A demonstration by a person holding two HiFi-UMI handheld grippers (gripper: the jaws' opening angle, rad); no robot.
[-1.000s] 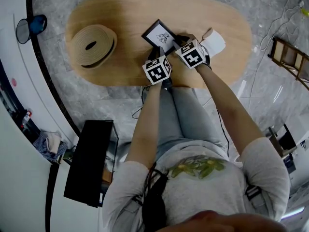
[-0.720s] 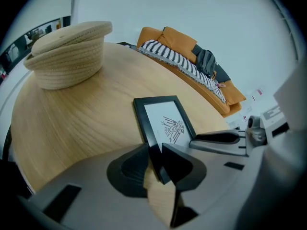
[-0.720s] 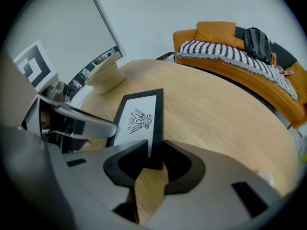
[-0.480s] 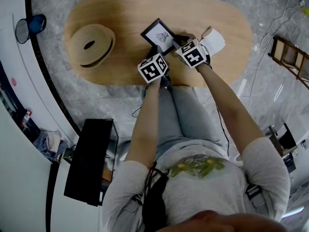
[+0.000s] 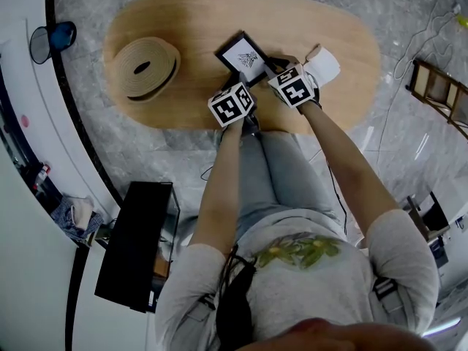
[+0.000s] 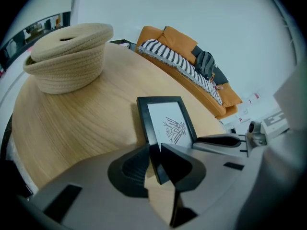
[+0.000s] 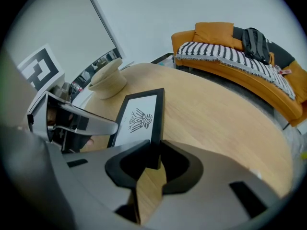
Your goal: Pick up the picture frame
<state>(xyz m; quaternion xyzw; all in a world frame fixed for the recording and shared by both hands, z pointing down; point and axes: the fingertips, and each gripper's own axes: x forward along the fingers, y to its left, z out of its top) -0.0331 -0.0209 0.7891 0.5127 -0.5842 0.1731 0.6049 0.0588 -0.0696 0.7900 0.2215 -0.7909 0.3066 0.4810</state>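
Observation:
A black picture frame [image 5: 245, 55] with a white print lies flat on the oval wooden table [image 5: 307, 20]. My left gripper [image 5: 240, 80] has the frame's near left edge [image 6: 168, 123] between its pads, and both pads press on it. My right gripper [image 5: 269, 65] straddles the frame's near right corner [image 7: 139, 119]. Its jaws are closing and both pads touch the black edge. The left gripper [image 6: 154, 150] and the right gripper [image 7: 153, 150] both point steeply down at the table.
A woven rope basket [image 5: 142, 68] with a lid stands on the table's left part. A white object [image 5: 325, 63] lies by my right hand. A black box [image 5: 135, 243] sits on the floor at left. An orange sofa [image 7: 240, 51] stands beyond the table.
The left gripper's marker cube has shifted slightly left and rolled a little. The right gripper and the frame stay where they were.

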